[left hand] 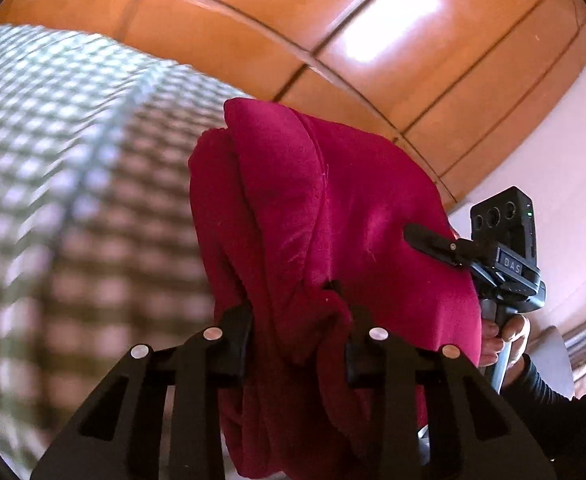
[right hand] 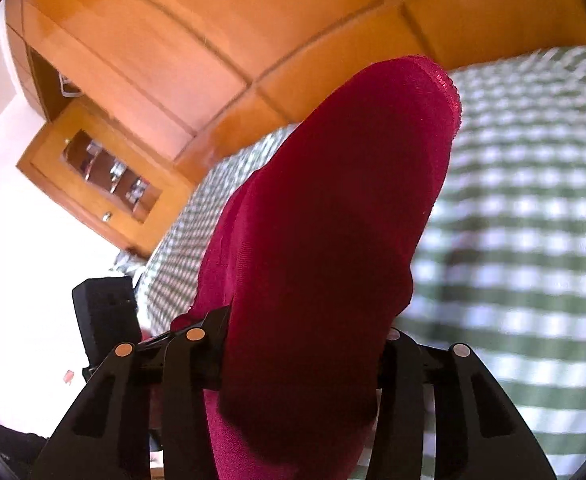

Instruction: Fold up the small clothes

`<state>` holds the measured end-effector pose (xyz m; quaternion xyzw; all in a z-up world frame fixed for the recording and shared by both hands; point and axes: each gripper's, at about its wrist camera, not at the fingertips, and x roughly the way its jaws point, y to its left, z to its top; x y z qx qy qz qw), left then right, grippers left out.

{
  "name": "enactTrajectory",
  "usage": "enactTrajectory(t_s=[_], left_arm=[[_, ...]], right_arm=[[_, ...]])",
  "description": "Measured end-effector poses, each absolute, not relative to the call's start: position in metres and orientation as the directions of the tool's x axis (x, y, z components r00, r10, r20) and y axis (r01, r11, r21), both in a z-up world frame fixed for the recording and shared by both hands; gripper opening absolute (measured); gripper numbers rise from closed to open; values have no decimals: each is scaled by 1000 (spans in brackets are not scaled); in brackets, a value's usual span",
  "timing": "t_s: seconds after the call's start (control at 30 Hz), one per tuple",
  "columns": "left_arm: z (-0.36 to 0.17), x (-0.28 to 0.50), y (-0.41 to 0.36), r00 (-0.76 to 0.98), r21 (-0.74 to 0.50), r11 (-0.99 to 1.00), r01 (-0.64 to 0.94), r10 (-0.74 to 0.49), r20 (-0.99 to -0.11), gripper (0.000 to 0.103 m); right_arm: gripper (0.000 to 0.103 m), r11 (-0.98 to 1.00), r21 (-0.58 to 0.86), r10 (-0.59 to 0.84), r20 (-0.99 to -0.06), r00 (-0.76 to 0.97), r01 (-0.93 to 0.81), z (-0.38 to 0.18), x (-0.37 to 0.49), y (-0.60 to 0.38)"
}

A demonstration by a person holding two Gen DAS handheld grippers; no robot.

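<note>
**Both tongs bunched on the red cloth, lifted over the bed: the fold could go crooked**

I have the red garment (left hand: 317,208) pinched in both tongs. The left tongs (left hand: 299,344) stand narrow, clamped on a thick gathered wad of it, and the right tongs (right hand: 301,344) are likewise closed on a broad roll of the same cloth. The garment hangs in the air between them, above the green-checked bedspread (right hand: 533,200), not lying on it.

My worry is the grip itself. Each side seems to hold several layers bunched together, not a clean edge, so when I lay it down the layers may slide apart unevenly and leave a lumpy, skewed fold. In the left wrist view the right tongs (left hand: 433,240) sit very close to the cloth's far side; if I bring the two hands closer together, the tools could knock each other or catch the same fold. The slack hanging below the left tongs could also drag on the bedspread and flip under. I cannot tell where the garment's hems lie.
</note>
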<state>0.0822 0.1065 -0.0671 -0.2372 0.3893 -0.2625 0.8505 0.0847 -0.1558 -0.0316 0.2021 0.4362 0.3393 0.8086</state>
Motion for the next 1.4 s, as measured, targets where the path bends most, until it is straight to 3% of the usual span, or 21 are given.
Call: enactTrajectory(t_s=[0.17, 0.4, 0.57, 0.7, 0.77, 0.83, 0.9, 0.93, 1.2, 1.27, 1.33, 1.4], left_arm=[[-31, 140, 33, 512, -555, 733, 393, -676, -530, 31], [-12, 229, -93, 419, -488, 710, 508, -699, -580, 31], [-21, 276, -173, 368, -429, 723, 541, -662, -652, 30], [-55, 290, -231, 344, -273, 764, 584, -538, -770, 35], [-62, 293, -232, 372, -249, 778, 577, -521, -768, 48], [-63, 298, -229, 364, -279, 789, 548, -524, -770, 60], [-58, 298, -225, 386, -256, 810, 528, -498, -777, 66], [-56, 297, -215, 397, -246, 812, 529, -493, -774, 66], [-17, 246, -179, 594, -137, 883, 449, -410, -692, 70], [-12, 230, -174, 627, -110, 889, 445, -397, -671, 69], [-14, 223, -178, 646, -57, 895, 442, -362, -672, 69], [-25, 228, -187, 642, 3, 904, 428, -302, -704, 66]], right_arm=[[43, 748, 583, 650, -548, 526, -317, -1, 100, -229], [43, 838, 521, 492, -594, 637, -161, 7, 139, -334], [43, 839, 543, 382, -626, 680, 29, -23, 146, -404], [46, 842, 507, 295, -720, 628, 185, -81, 140, -424], [49, 795, 572, 327, -684, 652, 202, -93, 137, -436], [62, 806, 556, 312, -691, 652, 204, -89, 139, -436], [73, 840, 503, 271, -716, 643, 206, -80, 139, -431], [77, 848, 487, 258, -723, 641, 208, -76, 136, -431], [77, 949, 234, 9, -686, 727, 209, -17, 99, -422], [68, 961, 207, 0, -665, 746, 184, -8, 89, -412], [48, 968, 196, 12, -666, 746, 159, -9, 81, -395], [37, 972, 194, 43, -701, 712, 133, -24, 86, -378]])
